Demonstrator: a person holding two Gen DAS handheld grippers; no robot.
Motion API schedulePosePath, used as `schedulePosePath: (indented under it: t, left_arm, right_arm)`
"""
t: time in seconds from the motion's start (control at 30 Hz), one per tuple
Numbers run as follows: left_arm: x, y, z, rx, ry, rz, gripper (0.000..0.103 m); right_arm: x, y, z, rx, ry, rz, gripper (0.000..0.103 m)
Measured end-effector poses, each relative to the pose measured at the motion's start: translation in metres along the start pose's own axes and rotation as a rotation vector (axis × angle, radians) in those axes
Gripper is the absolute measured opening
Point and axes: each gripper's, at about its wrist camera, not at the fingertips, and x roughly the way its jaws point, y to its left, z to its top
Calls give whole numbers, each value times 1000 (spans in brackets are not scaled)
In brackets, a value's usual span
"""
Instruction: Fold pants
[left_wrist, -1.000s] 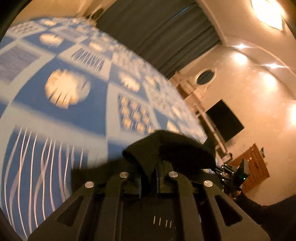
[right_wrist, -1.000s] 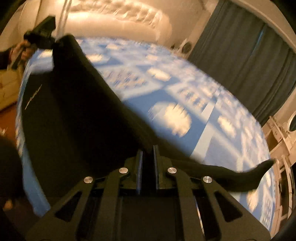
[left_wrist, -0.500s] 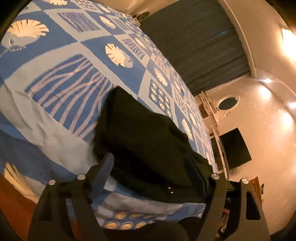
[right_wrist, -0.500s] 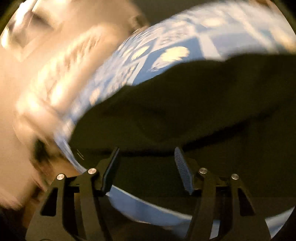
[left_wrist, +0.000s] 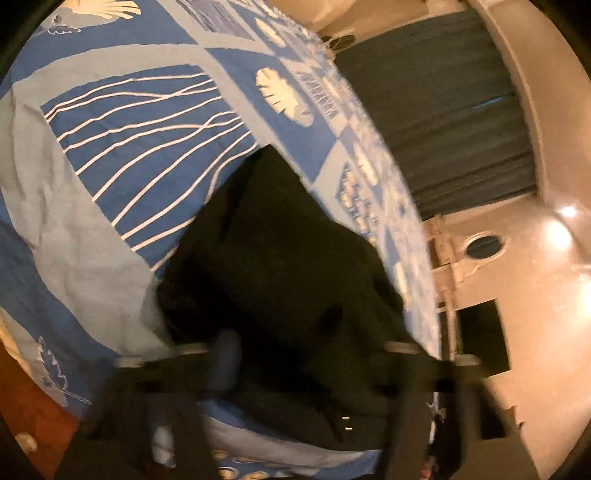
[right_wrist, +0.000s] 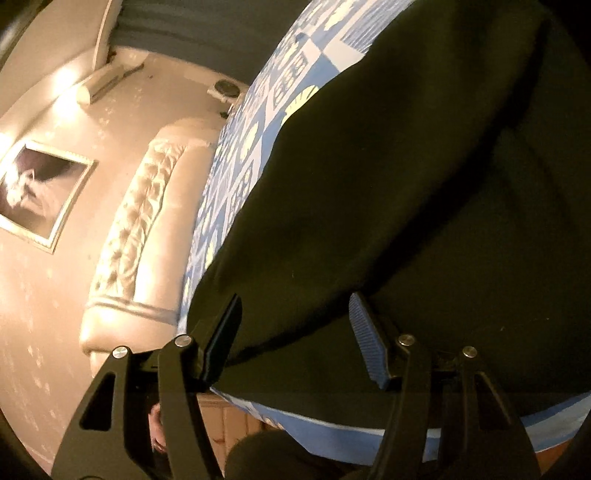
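The black pants (left_wrist: 280, 266) lie folded over on the blue patterned bedspread (left_wrist: 122, 147), near the bed's front edge. My left gripper (left_wrist: 314, 354) is open and empty, its blurred fingers just above the near end of the pants. In the right wrist view the pants (right_wrist: 388, 184) fill most of the frame, with a folded layer on top. My right gripper (right_wrist: 295, 325) is open and empty, its fingers (right_wrist: 365, 339) astride the near edge of the fabric without holding it.
A padded cream headboard (right_wrist: 140, 229) stands at the bed's far end, with a framed picture (right_wrist: 37, 192) on the wall. Dark curtains (left_wrist: 443, 110), a dresser with an oval mirror (left_wrist: 484, 247) and a dark screen (left_wrist: 480, 336) line the far side.
Both grippers were shut on the pants a second ago and carried them over. Both have since opened and let go, and the pants now lie folded on the bed.
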Motion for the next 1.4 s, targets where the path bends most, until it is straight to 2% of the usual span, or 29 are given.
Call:
schedulePosePath:
  t: [0.03,0.17,0.2,0.27,0.33,0.4,0.5,0.6,0.7,0.8,0.97,1.1,1.23,1.4]
  left_arm:
    - [3,4,-1,-15,20,15,28]
    - [3,15,0,-84,10,-13,20]
    - [3,16,-1,-90,10,-15,18]
    - [3,20,-2,-111,11,-25,17]
    - [2,22,-2,-129,12,-27,14]
    - [1,22,-3,-135,11,-27,14]
    - [2,23,-1,-143,9,-31,14]
    - [-1,26,-5,-147,8,-39,14]
    - [2,26,-3,-157,7,-43,14]
    - [2,26,-3,-153,8,-40,13]
    - [-6,19,0,-145,-27,-35,9]
    - [-18,11,1,-129,-57,-45,8]
    - [-32,14,-2,-126,-66,-48,8]
    - [-28,32,-13,-119,-20,-3,9]
  right_arm:
    - [2,1,0,11,-9,-2,60]
    - [8,2,2,34,-32,-18,57]
    - [9,1,3,39,-33,-32,52]
    - [11,-3,2,61,-32,-45,33]
    - [11,-11,-1,104,-38,-39,23]
    - [9,-12,-4,147,-36,-11,23]
    - [1,-19,-16,238,-80,34,28]
    - [10,-24,-19,288,-66,72,29]
    - [23,-24,-15,275,-76,85,28]
    - [29,-25,-13,255,-78,62,9]
    - [10,-11,-21,218,-113,97,7]
    - [-19,1,-35,151,-94,111,7]
    - [-32,-4,-55,165,-51,102,7]
    - [-34,-42,-71,237,1,27,6]
